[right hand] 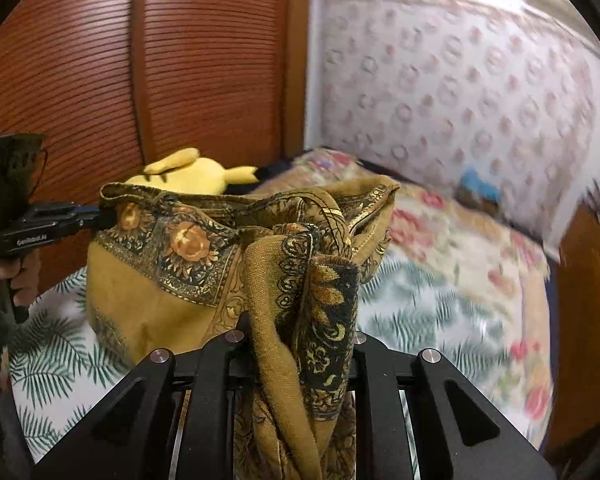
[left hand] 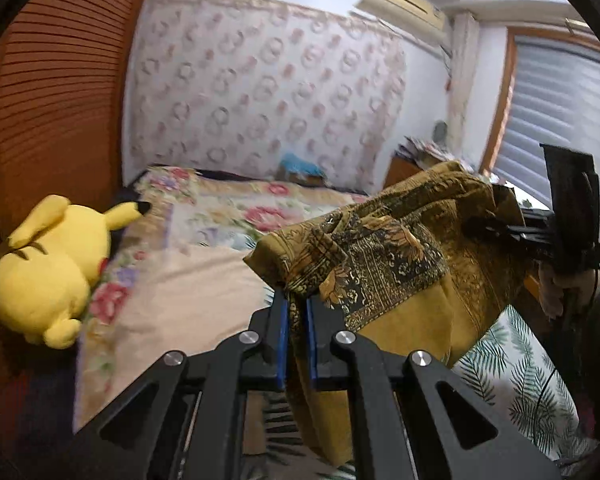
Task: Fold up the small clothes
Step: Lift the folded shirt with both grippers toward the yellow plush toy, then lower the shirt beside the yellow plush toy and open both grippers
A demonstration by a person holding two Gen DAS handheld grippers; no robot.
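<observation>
A bedroom. A mustard-yellow garment (left hand: pixel 404 264) with dark floral borders hangs in the air above a bed (left hand: pixel 188 292), stretched between two tools. The left hand-held gripper (left hand: pixel 296 320) is clamped on one bunched edge of the cloth, its blue pads (left hand: pixel 283 340) pressed against the fabric. The right hand-held gripper (right hand: pixel 300 344) is closed on another fold, which drapes down over its fingers and hides the tips.

A yellow plush toy (left hand: pixel 48 268) lies at the bed's far left edge beside a reddish slatted wardrobe (left hand: pixel 56 92). The bed carries a floral quilt (left hand: pixel 236 212) and, nearer, a white sheet printed with green fern leaves (left hand: pixel 516 368). A patterned fabric panel (left hand: pixel 260 84) covers the back wall, and a small blue object (left hand: pixel 300 166) sits at its foot.

Only the left wrist view shows an air conditioner (left hand: pixel 404 2), window blinds (left hand: pixel 560 116) and a cluttered wooden cabinet (left hand: pixel 408 168). Only the right wrist view shows the person's hand (right hand: pixel 18 276) holding the left tool, with small white lettering on its side too blurred to read reliably
</observation>
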